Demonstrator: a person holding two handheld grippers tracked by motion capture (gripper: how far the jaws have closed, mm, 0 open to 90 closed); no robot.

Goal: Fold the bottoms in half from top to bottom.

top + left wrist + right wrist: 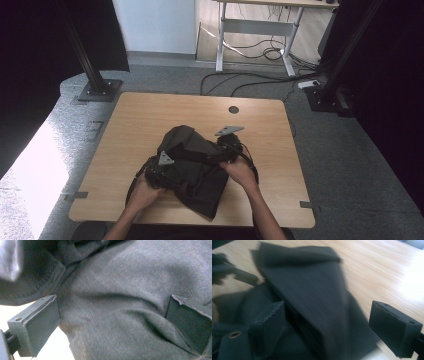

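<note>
The dark grey garment [192, 167] lies bunched and part-folded on the near middle of the wooden table [150, 112], between the person's two hands. The left gripper [159, 167] is at its left side; in the left gripper view its jaws stand spread with the knit cloth [117, 310] bulging between them, the pads beside the fabric rather than squeezing it. The right gripper [227, 145] is at the garment's right edge, and the right gripper view, blurred by motion, shows its jaws wide apart over a raised fold [312, 295], pinching nothing.

The likely trouble, as I judge it: neither gripper has a hold, so the raised fold could slump and undo the neat edge. If the left jaws close where they are, they may gather a thick wad of several layers instead of one hem, and a pull would then drag the whole bundle across the table. A stitched seam [42, 287] sits near the left jaw and could snag.

Around the table there is a cable hole [233, 109] in the far part of the top, well apart from the cloth. Two black stand bases [100, 90] and loose cables [250, 77] lie on the floor beyond, none in the way.
</note>
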